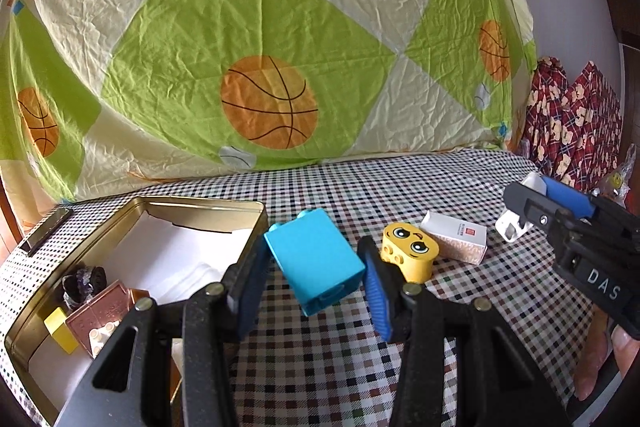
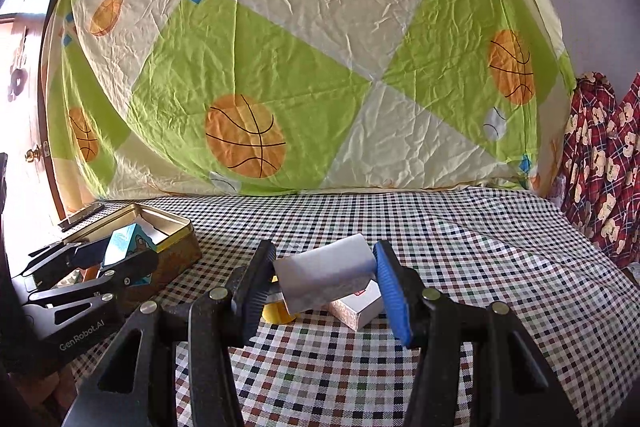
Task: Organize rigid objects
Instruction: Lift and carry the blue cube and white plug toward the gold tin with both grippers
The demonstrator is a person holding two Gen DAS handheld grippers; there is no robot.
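My left gripper (image 1: 316, 269) is shut on a blue toy block (image 1: 316, 261) and holds it just right of the open gold tin (image 1: 224, 205). The tin holds a yellow block (image 1: 60, 333), a copper-pink box (image 1: 102, 313) and a dark object (image 1: 86, 281). A yellow face block (image 1: 408, 247) and a small white-pink box (image 1: 458, 237) lie on the checked cloth. My right gripper (image 2: 326, 277) is shut on a white block (image 2: 326, 273) above the small box (image 2: 358, 305) and the yellow block (image 2: 278, 311). The left gripper with the blue block (image 2: 124, 253) shows by the tin (image 2: 178, 245).
A large green and cream sheet with basketball prints (image 1: 268, 103) stands as a wall behind the table. Red plaid cloth (image 1: 572, 123) hangs at the right. A flat metal lid or bar (image 1: 46, 231) lies left of the tin. A door (image 2: 36, 107) is at far left.
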